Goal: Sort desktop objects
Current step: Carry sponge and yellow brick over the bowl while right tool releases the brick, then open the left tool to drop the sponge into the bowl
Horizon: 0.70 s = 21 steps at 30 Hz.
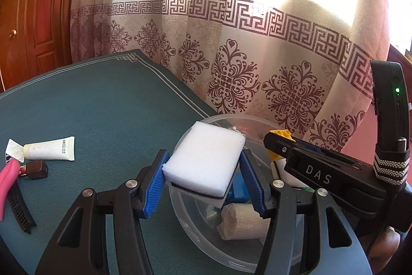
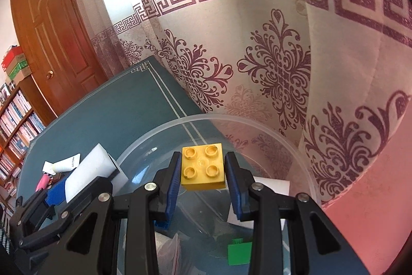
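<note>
- A patterned curtain point(image 1: 257, 56) hangs right behind the teal worktop point(image 1: 103, 107), with a wooden door point(image 1: 33, 17) off to the side.
- The white sponge point(image 1: 206, 161) is clamped between the blue fingers point(image 1: 154, 184) of the left gripper point(image 1: 203, 182), held over the near rim of the clear plastic bowl point(image 1: 185, 231).
- The yellow brick point(image 2: 202, 166) is pinched in the right gripper point(image 2: 202, 182), studs up, hanging above the bowl's middle.
- Already in the bowl: a green piece point(image 2: 239, 253), a cloth roll point(image 1: 244, 223) and something blue.
- To drop well, I'd say each hand should sit squarely over the bowl's opening and low before letting go; the sponge looks too near the rim and could bounce out.
- Release one at a time, since the two grippers are close together.
- A white tube point(image 1: 51, 152), a small brown bottle point(image 1: 37, 169), a pink item point(image 1: 7, 184) and a black comb point(image 1: 20, 210) are left on the worktop.
</note>
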{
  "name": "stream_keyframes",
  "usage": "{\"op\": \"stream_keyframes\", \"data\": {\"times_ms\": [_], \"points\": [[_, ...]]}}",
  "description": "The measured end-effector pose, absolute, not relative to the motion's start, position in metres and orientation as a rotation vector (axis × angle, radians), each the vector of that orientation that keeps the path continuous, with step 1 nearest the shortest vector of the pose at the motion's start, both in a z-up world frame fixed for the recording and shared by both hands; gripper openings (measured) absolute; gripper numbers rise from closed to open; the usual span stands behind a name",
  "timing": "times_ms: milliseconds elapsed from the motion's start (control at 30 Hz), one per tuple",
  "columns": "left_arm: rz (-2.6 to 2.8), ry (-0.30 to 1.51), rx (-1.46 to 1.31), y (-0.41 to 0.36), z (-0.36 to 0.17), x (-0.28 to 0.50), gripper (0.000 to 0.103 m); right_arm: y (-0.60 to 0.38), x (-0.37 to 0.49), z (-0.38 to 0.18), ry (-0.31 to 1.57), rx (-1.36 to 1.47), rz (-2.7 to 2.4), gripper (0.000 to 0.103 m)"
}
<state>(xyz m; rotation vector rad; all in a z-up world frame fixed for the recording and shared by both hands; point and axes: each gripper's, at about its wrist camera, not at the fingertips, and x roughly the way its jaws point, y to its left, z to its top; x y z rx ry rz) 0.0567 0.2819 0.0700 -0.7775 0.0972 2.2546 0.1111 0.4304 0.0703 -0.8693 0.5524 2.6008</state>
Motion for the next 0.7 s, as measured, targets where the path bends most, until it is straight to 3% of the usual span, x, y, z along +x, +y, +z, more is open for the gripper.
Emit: {"op": "stream_keyframes", "data": {"times_ms": [233,700], "points": [[2.23,0.093,-0.727,0.279,0.073,0.064,0.077,0.439,0.113,0.072,0.595,-0.847,2.579,0.038],[2.294,-0.002,-0.754,0.253,0.066,0.046,0.077,0.428,0.109,0.075,0.526,-0.832,2.612,0.039]]}}
